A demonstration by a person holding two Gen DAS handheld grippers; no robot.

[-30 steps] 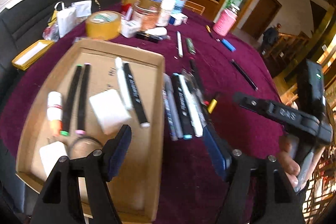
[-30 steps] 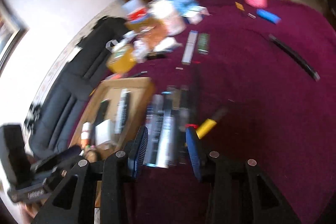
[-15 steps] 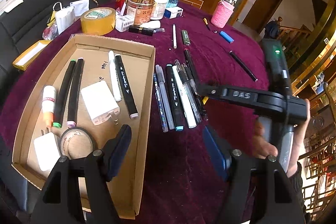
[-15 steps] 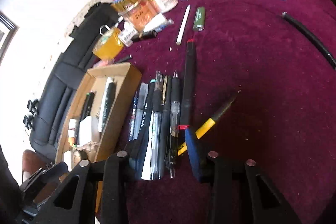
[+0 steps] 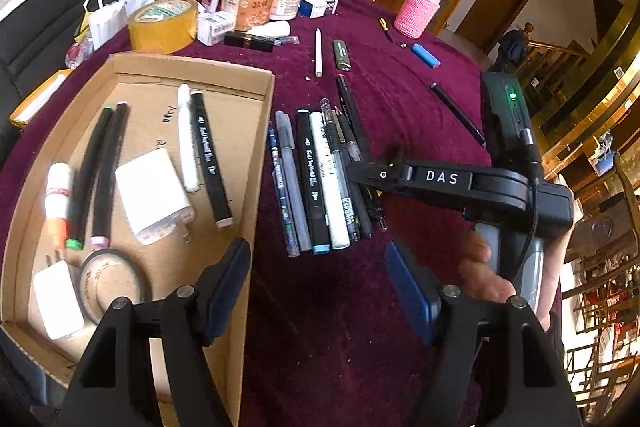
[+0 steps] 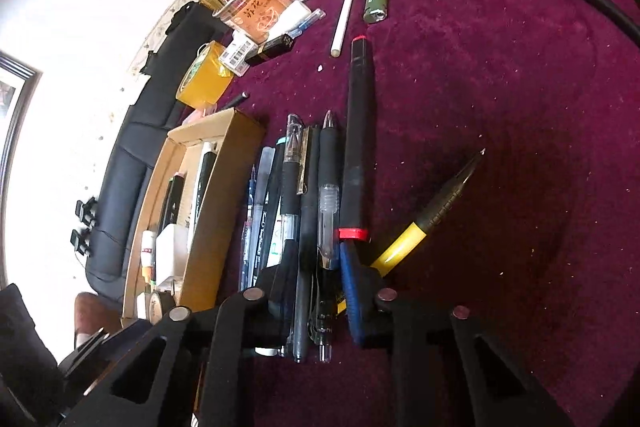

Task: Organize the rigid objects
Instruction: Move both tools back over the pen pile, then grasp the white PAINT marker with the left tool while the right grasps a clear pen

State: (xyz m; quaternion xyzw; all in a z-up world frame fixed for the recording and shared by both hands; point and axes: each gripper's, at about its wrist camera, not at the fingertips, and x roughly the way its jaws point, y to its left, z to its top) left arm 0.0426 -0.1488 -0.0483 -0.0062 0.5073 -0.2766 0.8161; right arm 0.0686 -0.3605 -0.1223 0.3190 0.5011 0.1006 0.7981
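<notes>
Right at the near ends of the pens, the right gripper (image 6: 316, 279) is closing its jaws around two of them: a dark grey pen (image 6: 306, 227) and a clear-barrel pen with a black grip (image 6: 329, 195). Both sit between the pads, though I can't tell if the pads actually press them. Their long axes run straight away from the gripper, tips pointing toward the far side of the table (image 6: 500, 107). A second ago the jaws were much wider and higher above the row; now it's down at cloth level.

The rest of the pen row (image 5: 316, 179) lies parallel, just beside the right wall of the cardboard tray (image 5: 256, 155). A fat black marker with red bands (image 6: 358, 147) lies just right of the pads, and a yellow-and-black pen (image 6: 424, 223) angles off to the right.

The left gripper (image 5: 320, 283) hangs spread wide with nothing in it, over the tray's right wall and the cloth, slightly lower than before. The tray holds markers, a white charger (image 5: 152, 195) and a tape ring (image 5: 112, 279).
</notes>
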